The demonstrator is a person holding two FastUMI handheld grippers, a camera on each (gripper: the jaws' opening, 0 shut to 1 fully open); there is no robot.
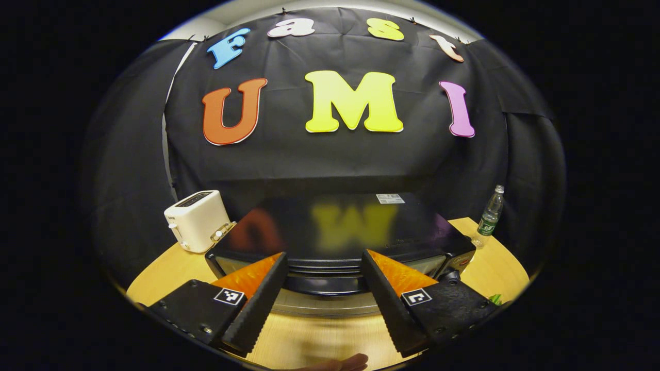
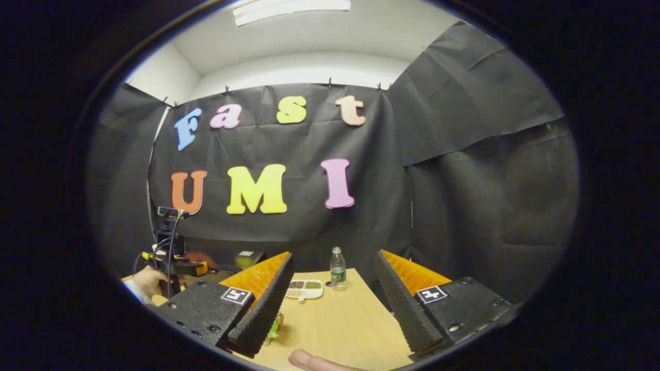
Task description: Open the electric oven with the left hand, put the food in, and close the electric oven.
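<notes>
Presently, in the left gripper view, the left gripper (image 1: pixel 324 268) hovers with its two fingers (image 1: pixel 258 304) spread wide and gripping nothing. Between and just beyond the fingertips sits the electric oven (image 1: pixel 340 242), a dark box with a glossy top, at about twelve o'clock from the gripper. Its door appears closed, and its front edge lies close to the fingertips; whether they touch it cannot be told. A white toaster (image 1: pixel 197 220) stands at ten o'clock, just beside the oven's corner. A plastic water bottle (image 1: pixel 489 216) stands upright at two o'clock, apart from the oven, on the wooden table (image 1: pixel 165 268). A fingertip of the person (image 1: pixel 345 363) shows at six o'clock.

In the right gripper view, the right gripper (image 2: pixel 332 260) is likewise wide open, with its fingers (image 2: pixel 263 309) gripping nothing, above the table (image 2: pixel 340 319). At twelve o'clock, between the fingers, lie a white divided food tray (image 2: pixel 304 288) and the upright bottle (image 2: pixel 337 266), near one another but not touching. A small green item (image 2: pixel 273 327) lies by the inner edge of the finger at seven o'clock; its nature cannot be told. At nine o'clock, the person's hand (image 2: pixel 149 281) holds the other gripper's body (image 2: pixel 172 265), with cables running up it.
</notes>
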